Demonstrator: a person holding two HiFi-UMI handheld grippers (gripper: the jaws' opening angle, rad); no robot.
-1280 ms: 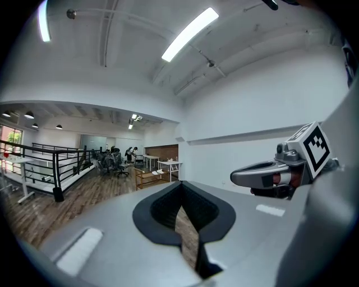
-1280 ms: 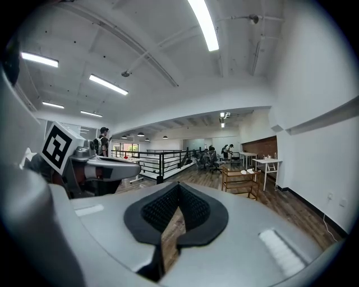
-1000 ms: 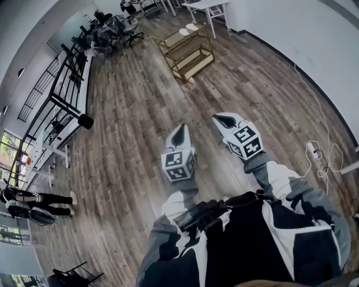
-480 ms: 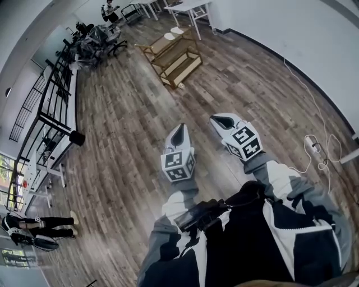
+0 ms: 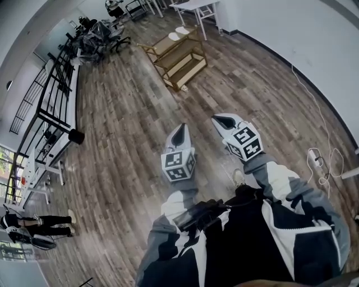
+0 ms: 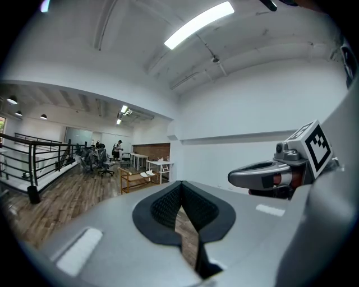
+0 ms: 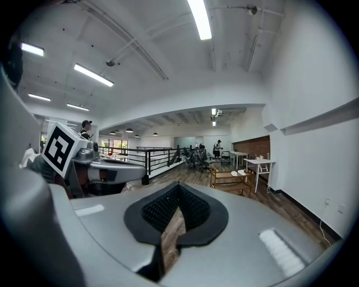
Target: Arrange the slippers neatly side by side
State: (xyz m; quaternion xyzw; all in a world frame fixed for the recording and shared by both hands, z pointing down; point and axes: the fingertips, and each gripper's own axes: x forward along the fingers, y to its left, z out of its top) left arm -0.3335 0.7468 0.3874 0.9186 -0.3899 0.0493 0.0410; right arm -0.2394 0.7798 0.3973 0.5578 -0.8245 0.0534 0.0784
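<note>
The left gripper (image 5: pixel 179 129) and right gripper (image 5: pixel 220 119) hung side by side, a little apart, over a streaked wood-plank floor (image 5: pixel 123 112). Each had smooth grey jaws pressed together, the ribbed black pads meeting with nothing between them. Well ahead of both tips stood a low open rack (image 5: pixel 188 60) of pale wood. Two flat, pale oval slippers (image 5: pixel 178 33) lay on its top shelf, with a white table (image 5: pixel 197 8) farther off.

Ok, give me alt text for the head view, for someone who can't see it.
A person holds the left gripper and right gripper, both shut and empty, over a wooden floor. Far ahead stands a wooden rack with two pale slippers on top; a white cable lies near the wall at right.
</note>
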